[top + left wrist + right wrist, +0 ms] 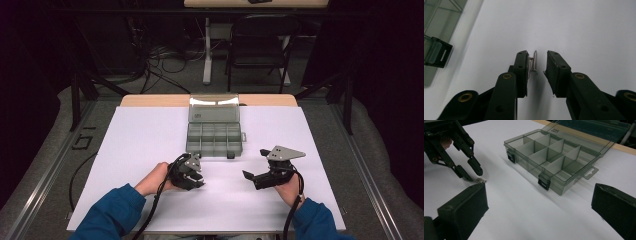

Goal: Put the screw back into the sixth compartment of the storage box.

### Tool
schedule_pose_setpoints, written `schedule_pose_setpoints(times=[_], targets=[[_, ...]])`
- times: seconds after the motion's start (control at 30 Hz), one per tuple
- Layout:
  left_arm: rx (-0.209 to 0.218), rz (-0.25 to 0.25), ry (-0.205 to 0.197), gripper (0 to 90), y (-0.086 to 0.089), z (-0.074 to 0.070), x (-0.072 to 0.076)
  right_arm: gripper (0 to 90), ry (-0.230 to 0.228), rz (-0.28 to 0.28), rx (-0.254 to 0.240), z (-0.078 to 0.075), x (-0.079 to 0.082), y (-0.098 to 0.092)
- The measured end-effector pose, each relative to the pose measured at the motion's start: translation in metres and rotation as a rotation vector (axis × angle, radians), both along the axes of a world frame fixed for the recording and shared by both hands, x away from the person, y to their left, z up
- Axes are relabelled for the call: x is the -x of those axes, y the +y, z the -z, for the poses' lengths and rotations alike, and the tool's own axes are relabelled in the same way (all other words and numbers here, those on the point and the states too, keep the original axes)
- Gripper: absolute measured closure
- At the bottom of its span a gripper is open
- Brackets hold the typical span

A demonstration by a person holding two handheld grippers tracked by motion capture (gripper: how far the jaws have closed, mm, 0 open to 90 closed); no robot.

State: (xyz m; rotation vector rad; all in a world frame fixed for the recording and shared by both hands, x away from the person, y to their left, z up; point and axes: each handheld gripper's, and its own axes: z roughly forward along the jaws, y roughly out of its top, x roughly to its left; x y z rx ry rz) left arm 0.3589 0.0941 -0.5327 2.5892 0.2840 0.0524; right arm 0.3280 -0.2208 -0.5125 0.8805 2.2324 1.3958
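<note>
Two slim silver metal screws lying side by side on the white table sheet, just in front of the smoke-grey clear plastic compartment box, on the near side of its open tray. Left gripper lowered over them, jaws straddling the pair with a gap left on one side: parted, not yet clamped, one pad touching or nearly touching the nearer screw, the other pad clear of both. Right gripper parked to the right of that box's front corner, jaws spread wide, nothing between them.

Step in hand, by the look of it: picking screws off the sheet for a compartment of the box (lid standing open at the back, dividers empty as far as can be told).

To do it well:
- Keep the tips flat against the sheet, so the thin shanks cannot slip under a pad.
- Close slowly and squarely across the shanks; a skewed squeeze may roll one screw away.
- Lift only once both pads press firmly.
- Leave the right gripper clear of the route to the box.
</note>
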Motion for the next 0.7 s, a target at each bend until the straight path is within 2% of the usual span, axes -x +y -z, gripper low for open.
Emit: schedule_pose_setpoints(times=[0.37,0.7], targets=[[-0.019,0.034,0.025,82.0,-0.0027,0.0068,0.0005,0.0,-0.003,-0.001,0.000,0.0008,0.0001,-0.0003],[-0.010,0.038,0.026,84.0,0.0008,0.0064,0.0000,0.0,0.005,-0.001,0.000,0.0012,-0.0006,-0.0002]])
